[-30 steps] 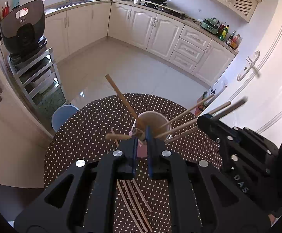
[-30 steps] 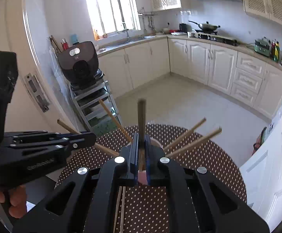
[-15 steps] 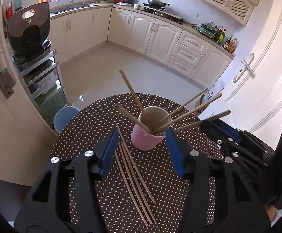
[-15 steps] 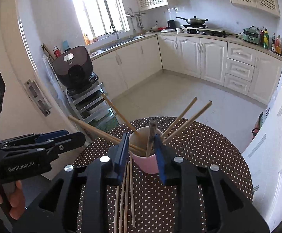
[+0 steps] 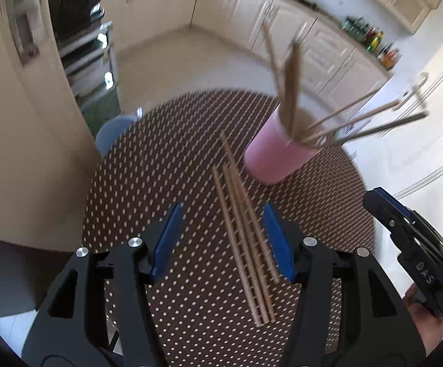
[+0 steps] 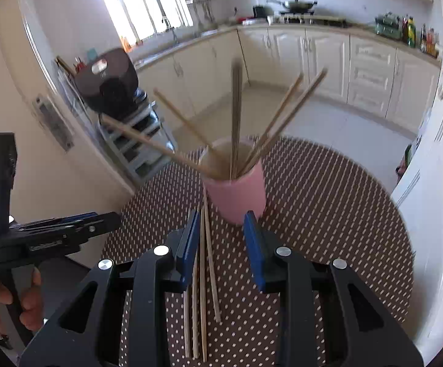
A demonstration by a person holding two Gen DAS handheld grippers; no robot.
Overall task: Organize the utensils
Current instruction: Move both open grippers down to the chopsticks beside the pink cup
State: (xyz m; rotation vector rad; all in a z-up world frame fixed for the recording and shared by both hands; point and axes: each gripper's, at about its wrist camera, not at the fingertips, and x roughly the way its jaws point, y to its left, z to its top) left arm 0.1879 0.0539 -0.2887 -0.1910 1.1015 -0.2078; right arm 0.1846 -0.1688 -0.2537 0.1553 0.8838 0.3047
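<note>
A pink cup (image 5: pixel 278 159) (image 6: pixel 236 194) stands on the round polka-dot table (image 5: pixel 166 165) and holds several wooden chopsticks (image 6: pixel 236 116) that fan outward. Several loose chopsticks (image 5: pixel 243 235) (image 6: pixel 201 281) lie flat on the table in front of the cup. My left gripper (image 5: pixel 223 240) is open and empty, its blue pads either side of the loose chopsticks and above them. My right gripper (image 6: pixel 221 250) is open and empty, just before the cup; the loose chopsticks run under its left pad. The right gripper's body also shows in the left wrist view (image 5: pixel 404 238).
A blue stool (image 5: pixel 111 131) stands at the table's far left edge. A metal rack with a dark appliance (image 6: pixel 108 79) stands by the wall. White kitchen cabinets (image 6: pixel 371 70) line the far side. The left gripper's body and the hand holding it (image 6: pixel 23 238) sit left of the table.
Both grippers let go of their chopsticks into the cup, opened wide, and drew back and down toward the loose chopsticks on the table.
</note>
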